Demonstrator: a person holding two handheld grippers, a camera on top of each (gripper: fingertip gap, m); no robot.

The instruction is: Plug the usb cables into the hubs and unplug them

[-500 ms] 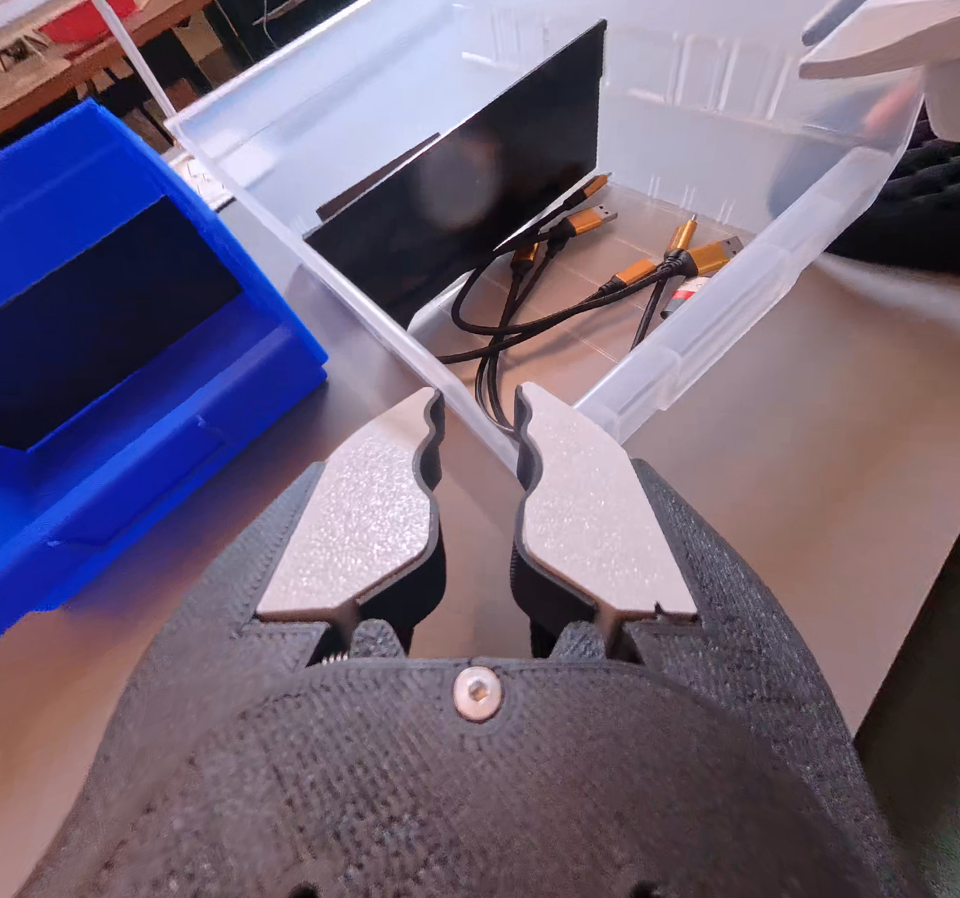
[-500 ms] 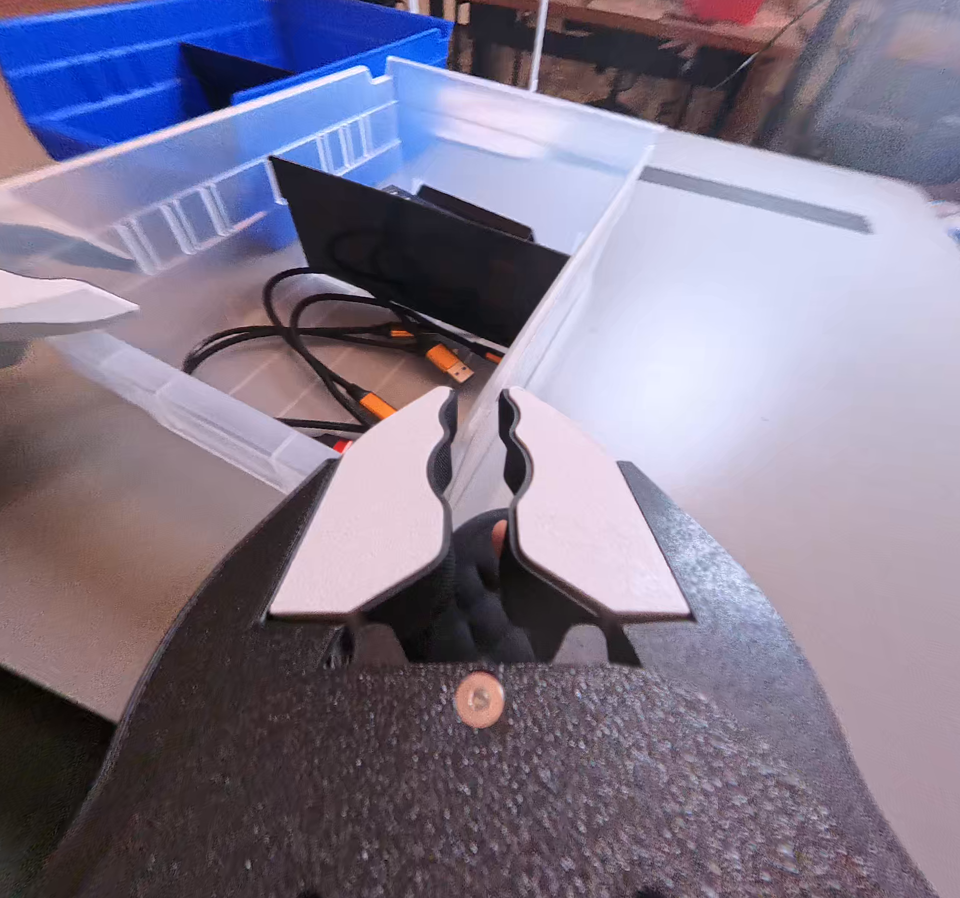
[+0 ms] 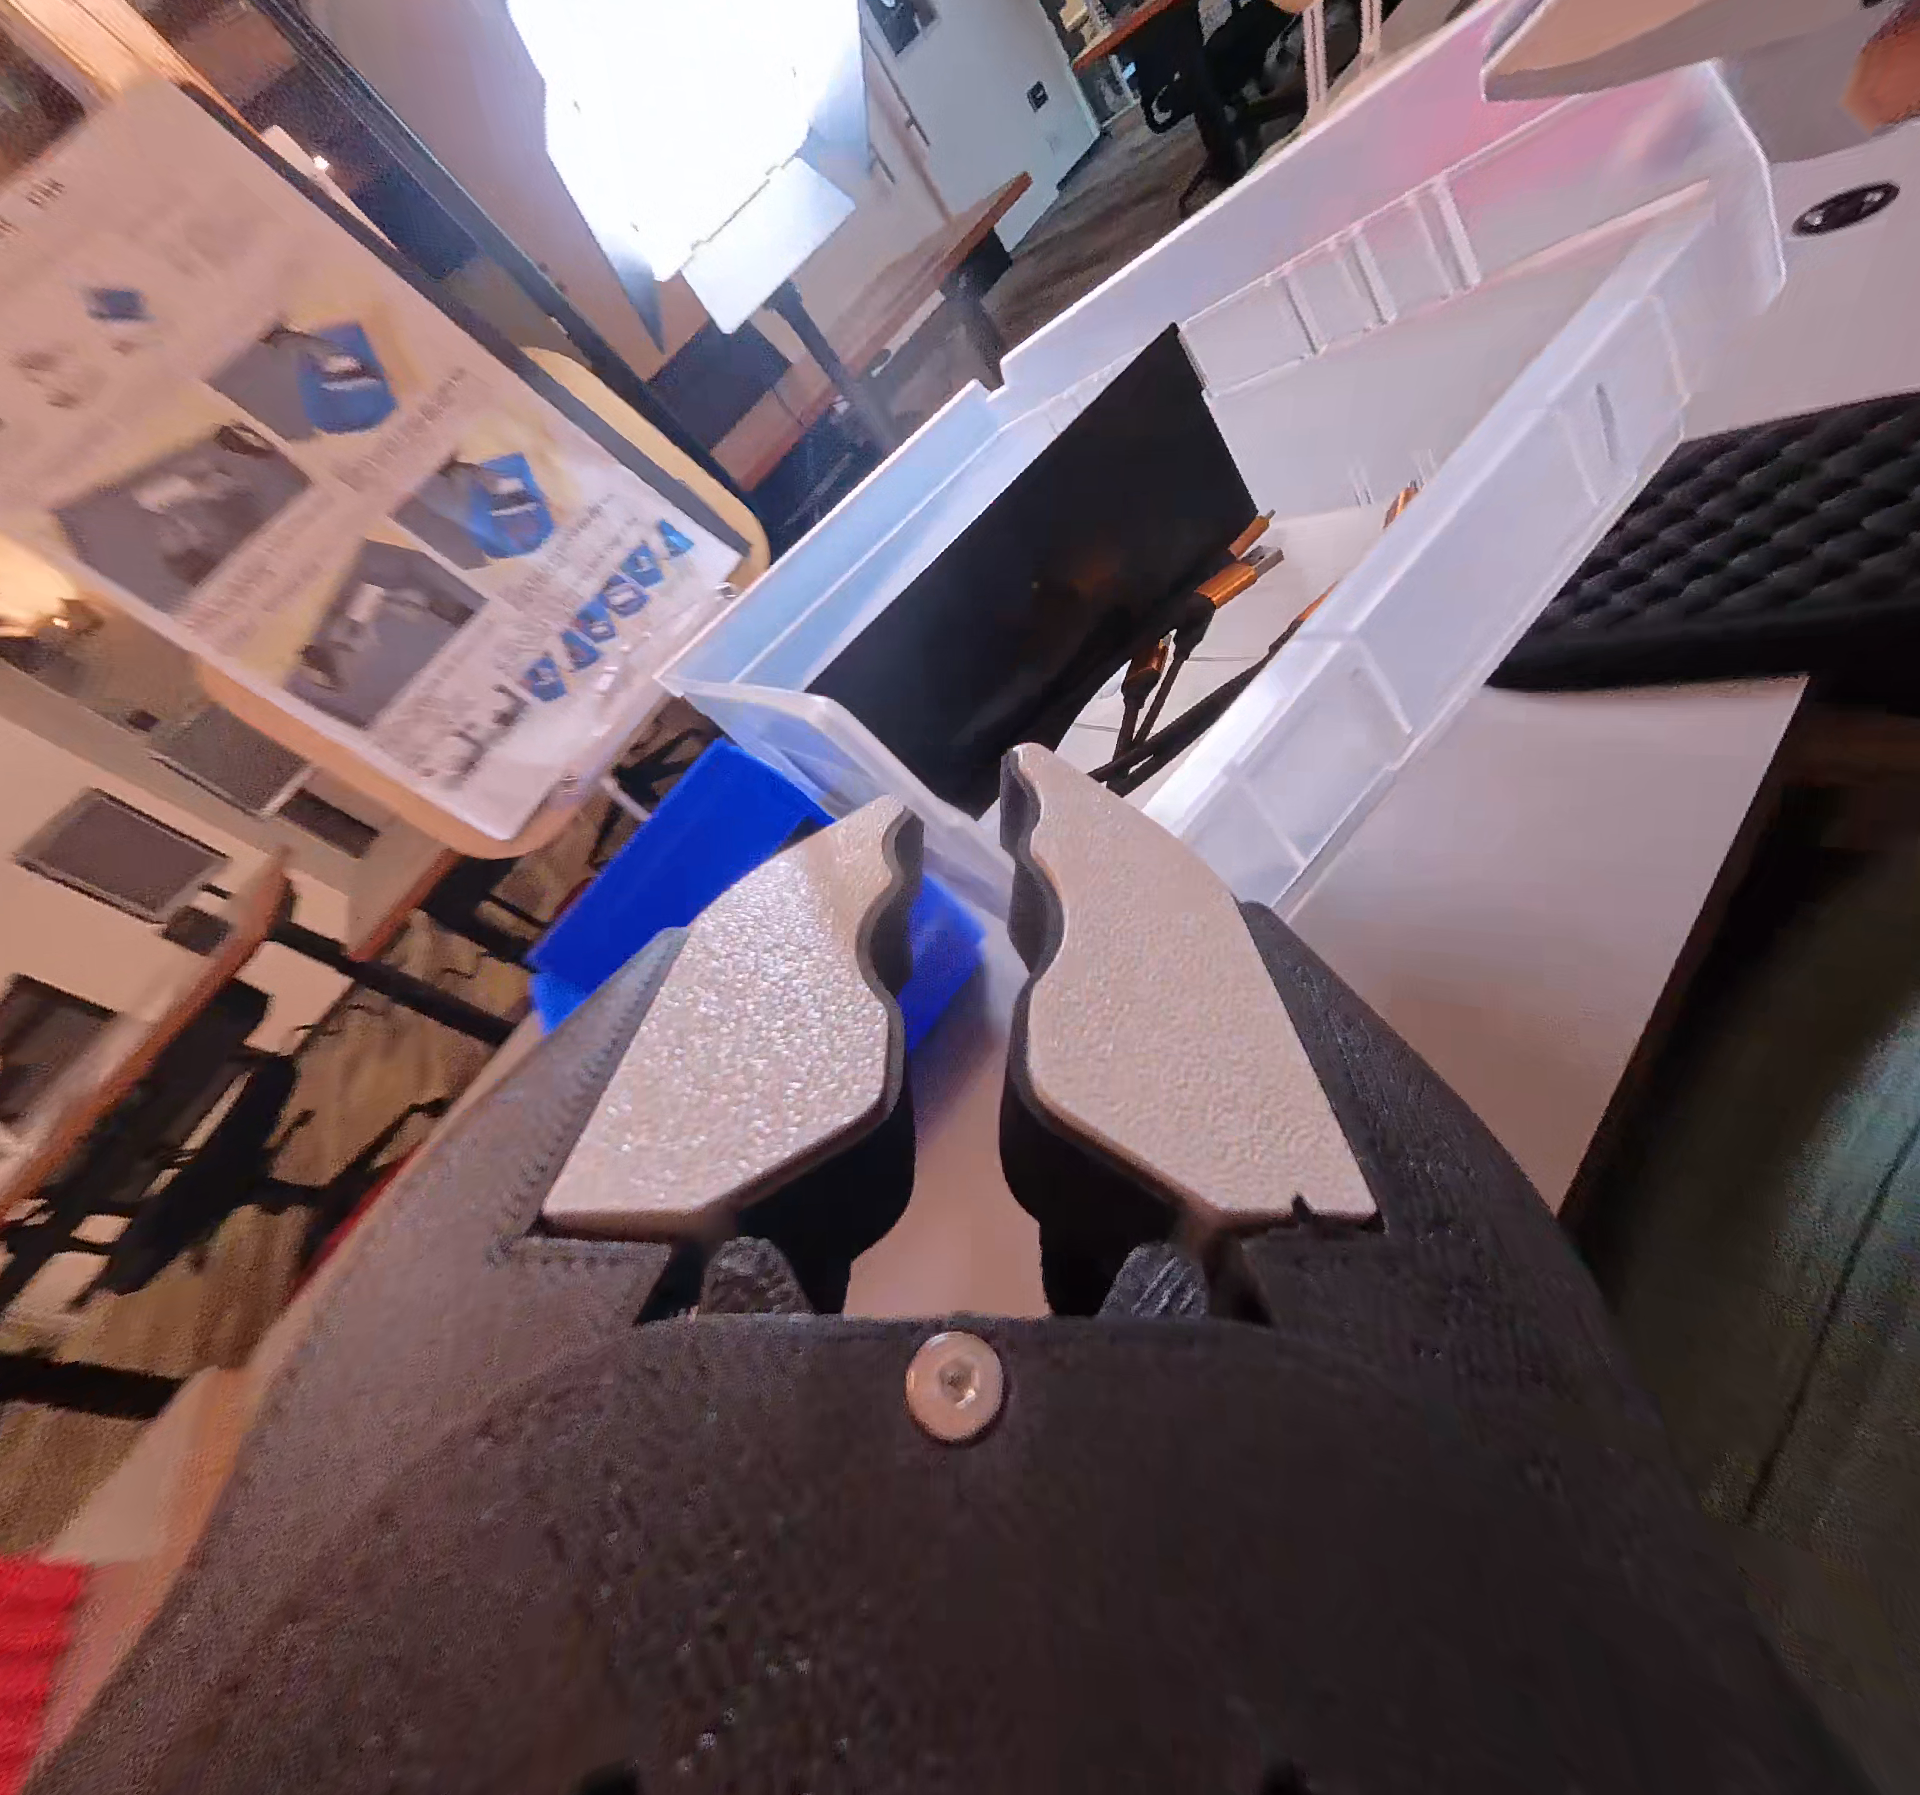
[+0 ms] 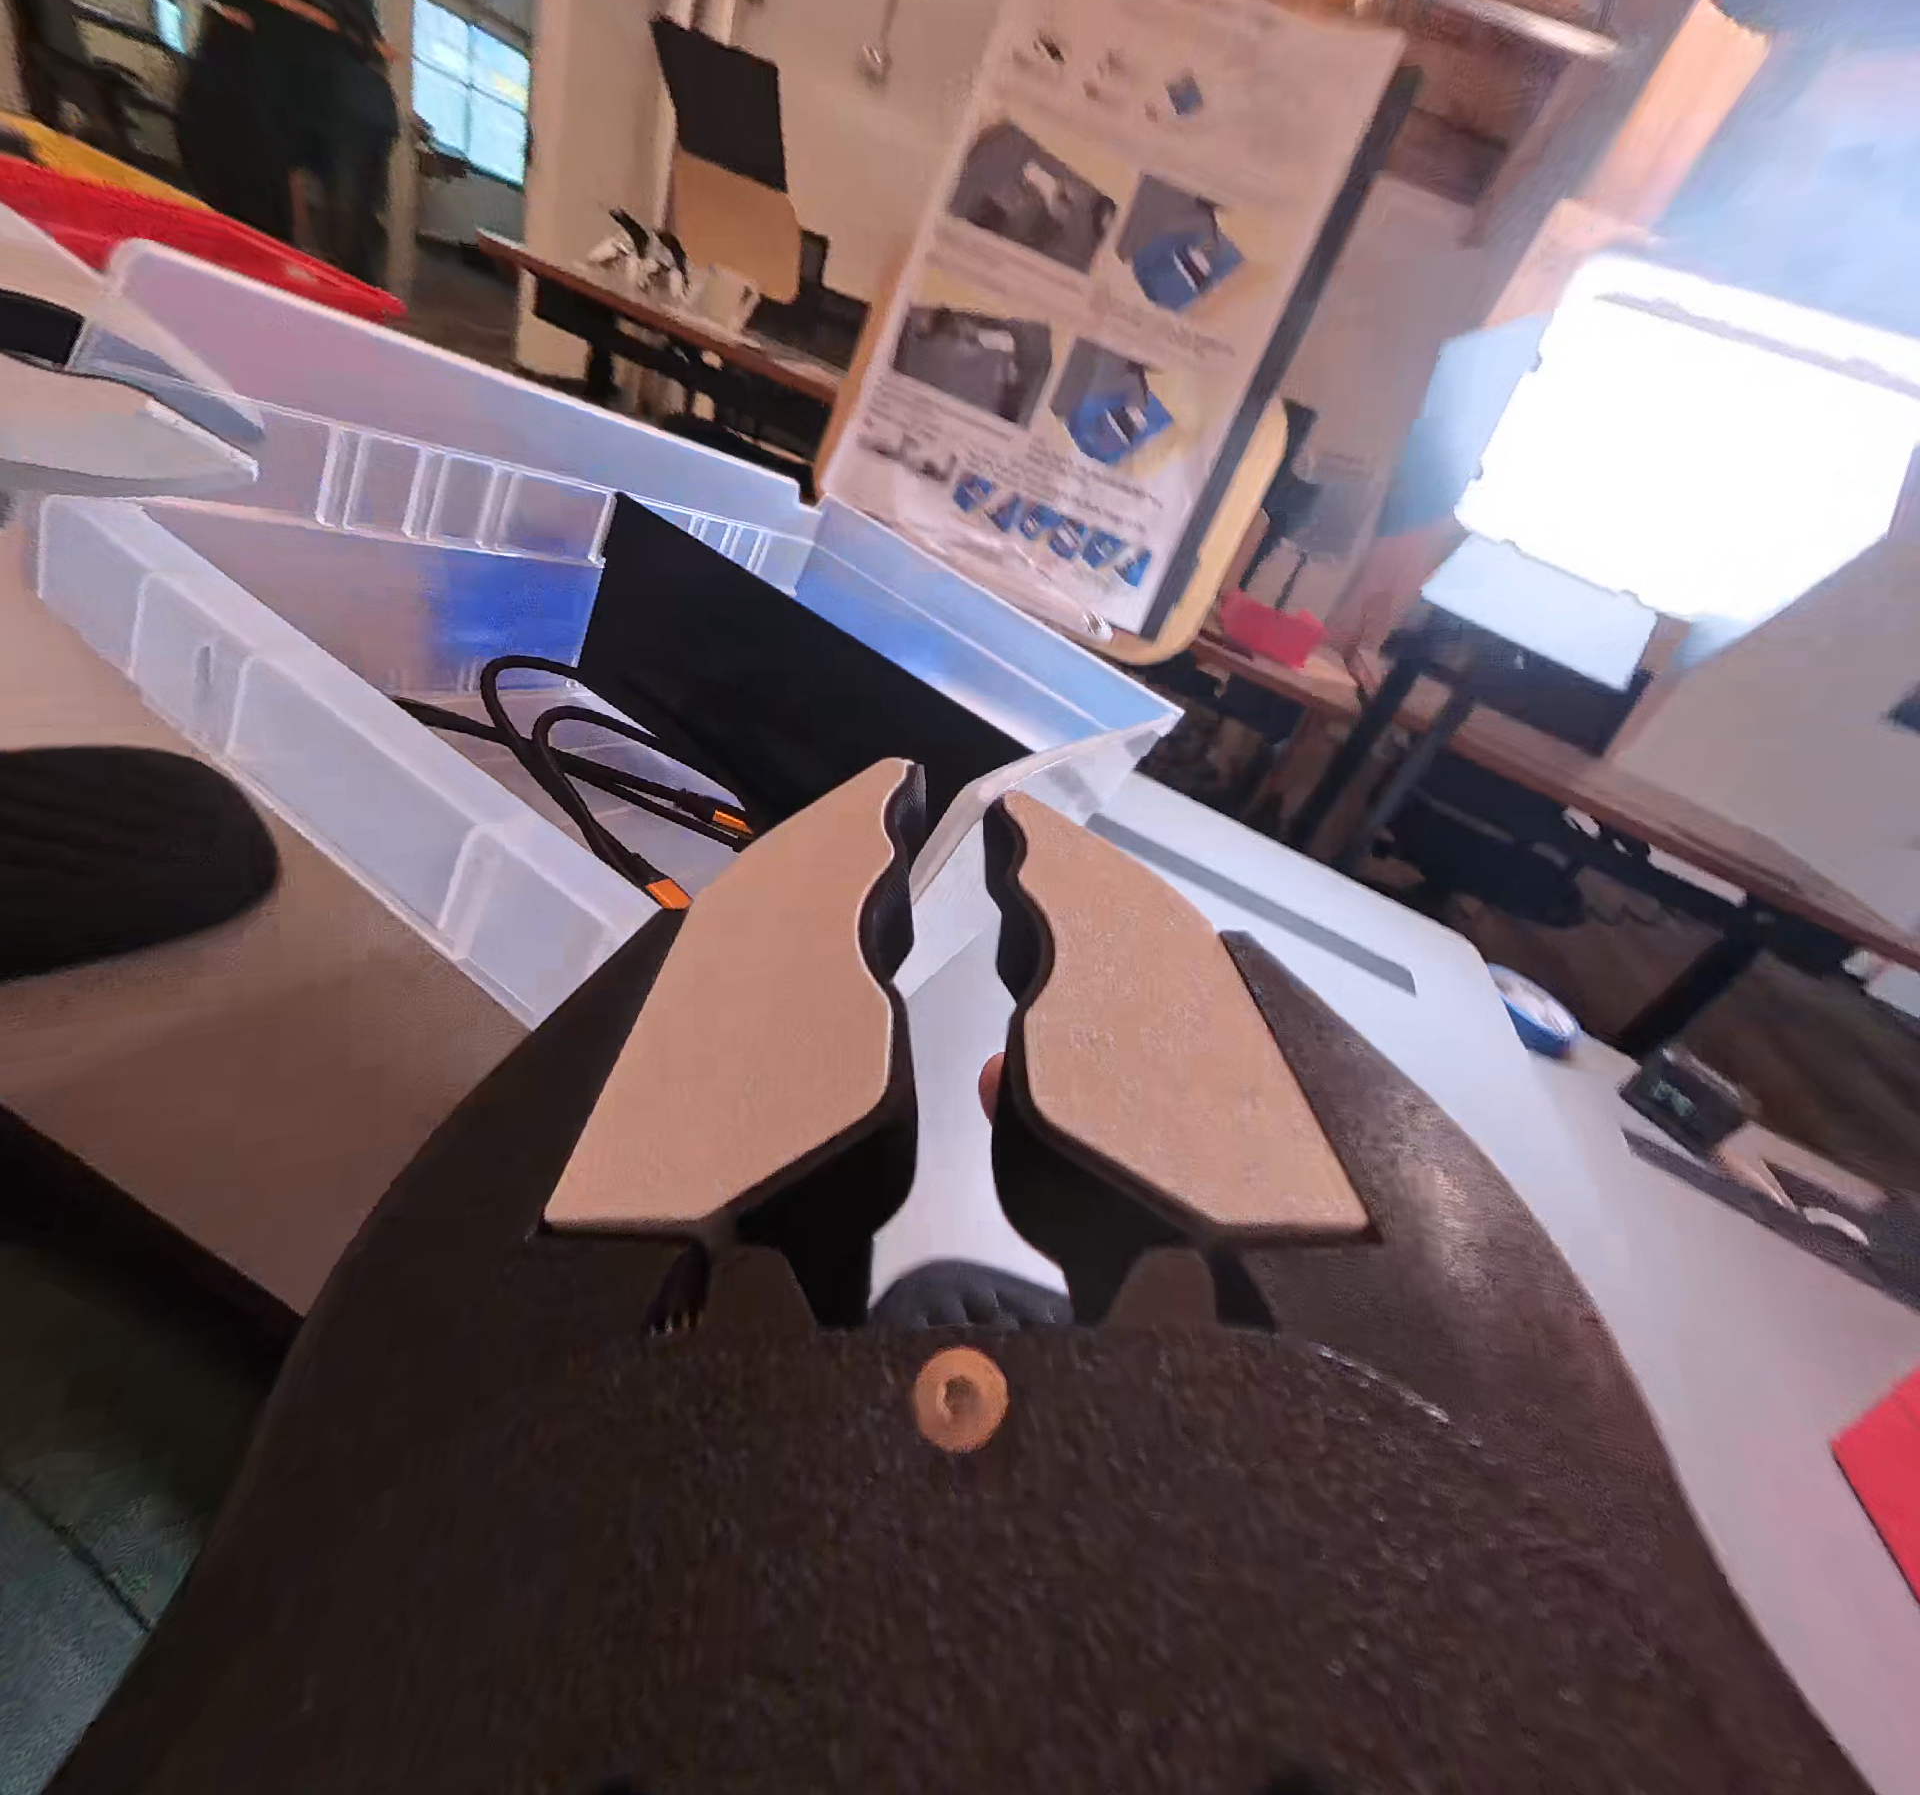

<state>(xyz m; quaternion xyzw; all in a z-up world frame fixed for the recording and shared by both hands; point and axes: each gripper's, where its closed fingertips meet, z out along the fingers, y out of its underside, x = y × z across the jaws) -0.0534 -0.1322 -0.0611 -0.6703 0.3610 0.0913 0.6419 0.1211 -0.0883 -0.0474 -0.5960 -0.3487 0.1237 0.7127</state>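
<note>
Beyond both claws, black USB cables (image 4: 582, 758) with orange plugs lie on the floor of a clear bin (image 3: 1382, 696) on the desk (image 3: 1507, 872), by a black divider (image 4: 769, 675). Left claw (image 3: 961, 815) and right claw (image 4: 951, 789) each stand slightly parted, holding nothing — the bin ahead, between them. Only the right wrist view shows the cable loops, running across it; no hub is visible.

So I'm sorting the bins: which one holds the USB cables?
The clear bin, not the blue bin: black cables with orange plugs lie in it beside its black divider.
</note>
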